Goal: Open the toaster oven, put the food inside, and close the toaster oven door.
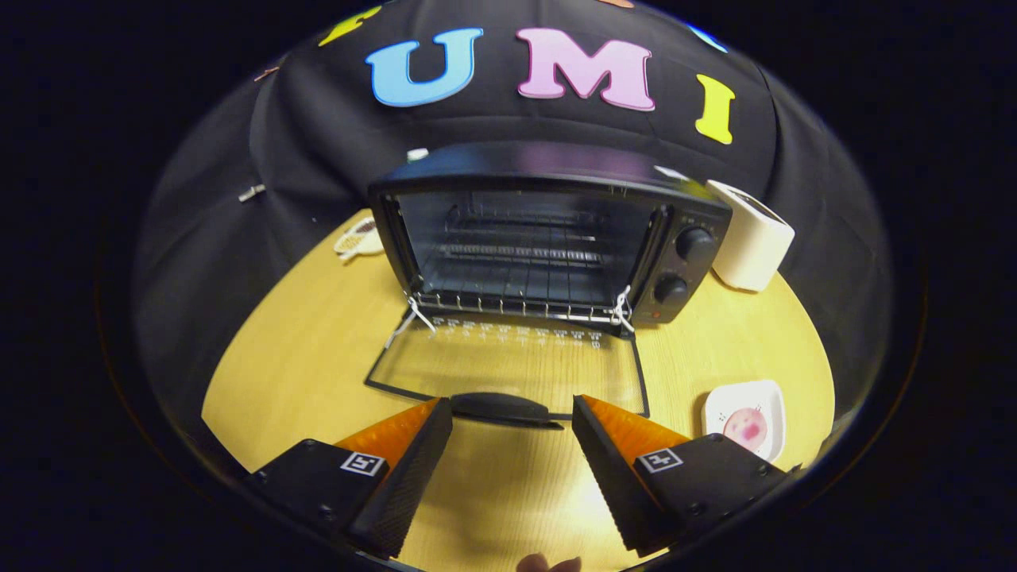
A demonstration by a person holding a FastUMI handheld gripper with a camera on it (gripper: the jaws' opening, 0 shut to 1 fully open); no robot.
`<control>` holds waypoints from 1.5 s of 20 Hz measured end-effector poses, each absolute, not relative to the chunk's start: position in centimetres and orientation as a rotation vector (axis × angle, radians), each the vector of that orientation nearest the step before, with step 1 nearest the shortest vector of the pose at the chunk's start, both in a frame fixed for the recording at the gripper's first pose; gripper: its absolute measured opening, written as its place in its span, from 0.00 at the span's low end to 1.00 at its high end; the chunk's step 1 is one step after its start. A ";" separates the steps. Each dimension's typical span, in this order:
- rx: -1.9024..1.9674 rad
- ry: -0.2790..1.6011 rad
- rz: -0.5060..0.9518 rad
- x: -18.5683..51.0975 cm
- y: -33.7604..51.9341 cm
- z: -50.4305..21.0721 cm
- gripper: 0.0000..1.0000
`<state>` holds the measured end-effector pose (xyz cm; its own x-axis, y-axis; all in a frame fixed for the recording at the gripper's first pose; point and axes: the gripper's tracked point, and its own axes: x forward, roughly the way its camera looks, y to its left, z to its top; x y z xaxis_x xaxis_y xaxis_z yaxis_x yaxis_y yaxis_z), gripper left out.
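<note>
My gripper (512, 417) hangs with fingers spread wide, empty, the handle (502, 407) of the black toaster oven's (548, 230) lowered glass door (508, 361) between the tips. Opening looks done; next I judge I must fetch the pink food (745, 427) on the small white plate (719, 407) beside my right finger.

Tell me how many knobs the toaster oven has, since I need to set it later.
2. Both sit on the toaster oven panel right of the open door: upper knob, lower knob. The gripper is open around the door handle.
</note>
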<state>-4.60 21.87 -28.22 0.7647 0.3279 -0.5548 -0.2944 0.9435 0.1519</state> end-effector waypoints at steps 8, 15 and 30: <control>0.079 0.580 0.438 -5.5 12.2 -23.6 0.99; 0.024 0.784 0.376 -4.5 -1.7 -29.0 0.99; 0.051 1.217 0.382 -3.4 -12.3 -42.3 0.93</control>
<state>-3.39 -12.28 -42.33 0.2911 0.3136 -0.9038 -0.2594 0.9352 0.2410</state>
